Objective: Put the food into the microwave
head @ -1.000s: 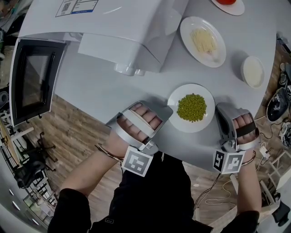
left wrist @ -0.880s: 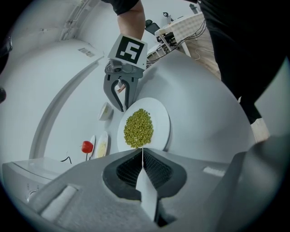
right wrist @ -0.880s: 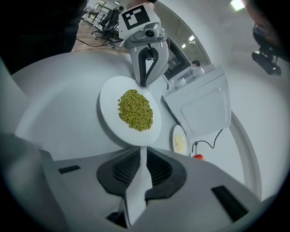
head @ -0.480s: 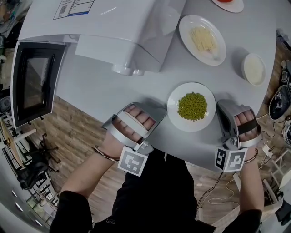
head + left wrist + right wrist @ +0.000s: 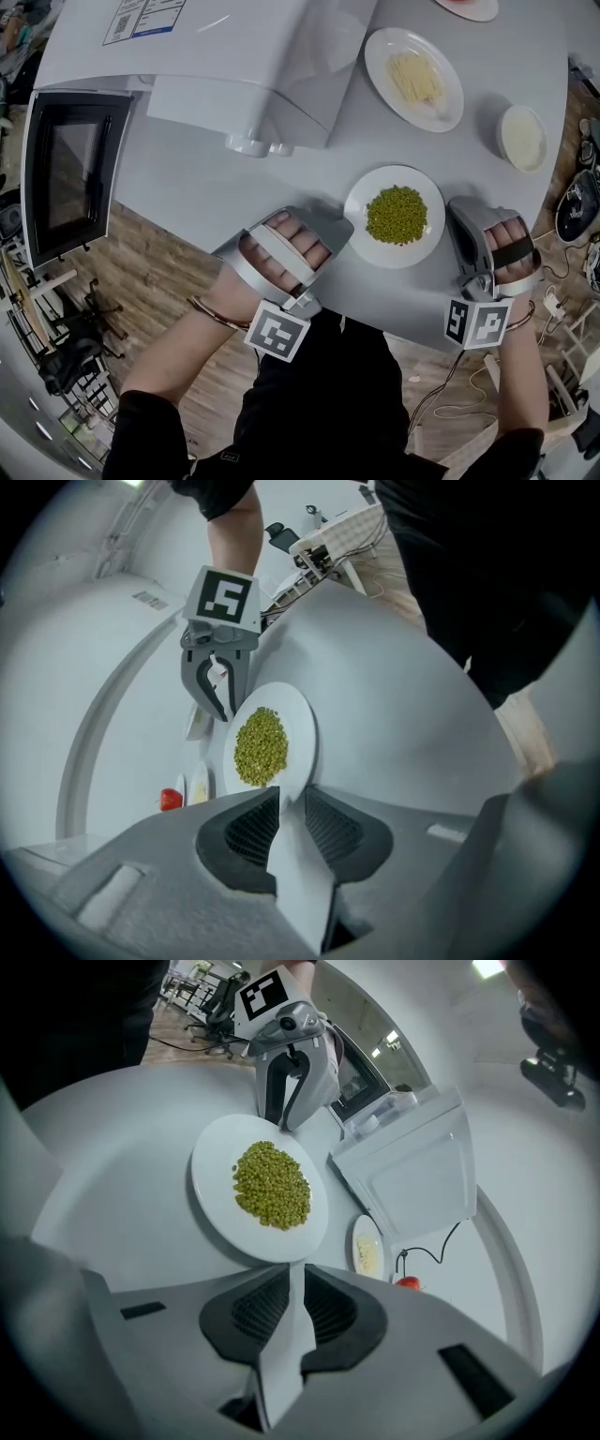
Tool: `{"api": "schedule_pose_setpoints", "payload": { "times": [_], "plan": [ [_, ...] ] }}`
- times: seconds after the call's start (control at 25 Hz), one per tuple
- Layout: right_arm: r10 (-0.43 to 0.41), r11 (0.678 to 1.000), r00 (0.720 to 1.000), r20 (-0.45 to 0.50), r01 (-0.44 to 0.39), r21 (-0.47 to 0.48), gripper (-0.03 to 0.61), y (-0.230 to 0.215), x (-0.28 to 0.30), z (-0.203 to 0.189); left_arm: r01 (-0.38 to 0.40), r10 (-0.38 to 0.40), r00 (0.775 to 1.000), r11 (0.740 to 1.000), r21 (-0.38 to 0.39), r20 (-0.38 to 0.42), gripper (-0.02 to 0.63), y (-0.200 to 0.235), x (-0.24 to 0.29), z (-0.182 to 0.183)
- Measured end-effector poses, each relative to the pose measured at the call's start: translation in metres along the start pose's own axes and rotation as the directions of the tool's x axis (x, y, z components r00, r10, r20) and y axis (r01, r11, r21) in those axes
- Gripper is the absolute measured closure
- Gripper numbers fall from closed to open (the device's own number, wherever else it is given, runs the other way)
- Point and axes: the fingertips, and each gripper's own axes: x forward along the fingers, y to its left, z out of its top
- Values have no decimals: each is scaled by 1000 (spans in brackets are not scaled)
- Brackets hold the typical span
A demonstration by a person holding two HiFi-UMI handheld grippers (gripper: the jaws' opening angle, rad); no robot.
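A white plate of green peas (image 5: 395, 216) lies on the grey table near its front edge. My left gripper (image 5: 339, 225) sits at the plate's left rim. In the left gripper view the left gripper (image 5: 292, 797) has its jaws opening, with a narrow gap and the peas plate's (image 5: 298, 726) rim just at the tips. My right gripper (image 5: 456, 214) rests at the plate's right rim. In the right gripper view the right gripper (image 5: 295, 1274) also shows a slim gap, the peas plate's (image 5: 216, 1194) rim meeting its tips. The white microwave (image 5: 234, 56) stands at the back left, with its door (image 5: 66, 173) swung open.
A plate of pale shredded food (image 5: 413, 77) and a small white bowl (image 5: 522, 138) lie behind the peas plate, to the right. Another plate with something red (image 5: 466, 7) shows at the top edge. The table's curved edge runs just under both hands, above a wooden floor.
The left gripper has rolled slightly at the plate's left rim. The right gripper and the peas plate have kept still.
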Motion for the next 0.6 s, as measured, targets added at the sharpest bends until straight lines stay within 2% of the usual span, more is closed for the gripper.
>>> {"api": "schedule_pose_setpoints", "payload": {
  "times": [0.12, 0.32, 0.6],
  "plan": [
    [3, 1000, 1000, 8, -3, 15, 534, -1, 2, 2, 9, -9, 1000, 997, 70, 3, 543, -1, 0, 1],
    [2, 999, 1000, -5, -2, 42, 535, -3, 5, 2, 13, -13, 1000, 996, 86, -1, 532, 1, 3, 1],
    [13, 999, 1000, -19, -12, 42, 548, -6, 9, 4, -104, 103, 994, 993, 53, 22, 532, 1, -1, 1]
  ]
}}
